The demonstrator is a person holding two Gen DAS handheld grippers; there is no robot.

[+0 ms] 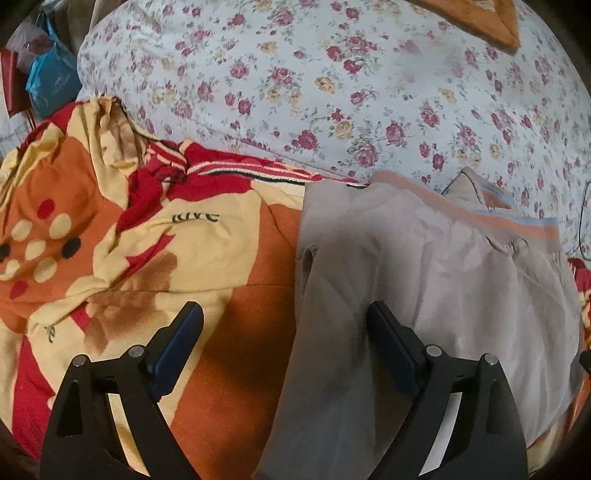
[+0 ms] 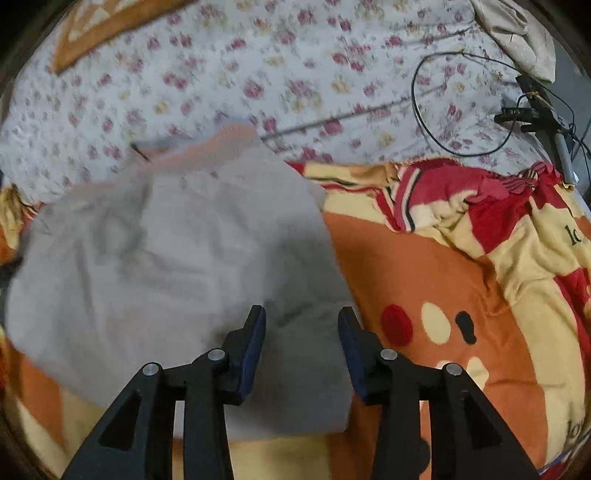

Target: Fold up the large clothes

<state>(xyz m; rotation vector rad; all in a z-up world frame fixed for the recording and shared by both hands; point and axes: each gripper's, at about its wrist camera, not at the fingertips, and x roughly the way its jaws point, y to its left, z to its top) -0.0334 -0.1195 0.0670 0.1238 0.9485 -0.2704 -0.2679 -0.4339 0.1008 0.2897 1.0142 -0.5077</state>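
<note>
A beige-grey garment (image 1: 436,266) with an orange and pale-blue striped band lies folded on an orange, red and cream blanket (image 1: 155,236). In the left wrist view my left gripper (image 1: 284,314) stands wide open above the garment's left edge. Its right finger is over the cloth and its left finger over the blanket, and neither presses on anything. In the right wrist view the same garment (image 2: 166,251) is blurred. My right gripper (image 2: 302,314) hangs partly open over its near right corner, with nothing held between the pads.
A white floral sheet (image 1: 351,85) covers the bed beyond the blanket (image 2: 461,277). An orange cloth (image 1: 480,18) lies at the far edge. A black cable loop (image 2: 417,96) and a small black device (image 2: 524,110) lie at the right. Blue bags (image 1: 48,77) sit off the bed's left side.
</note>
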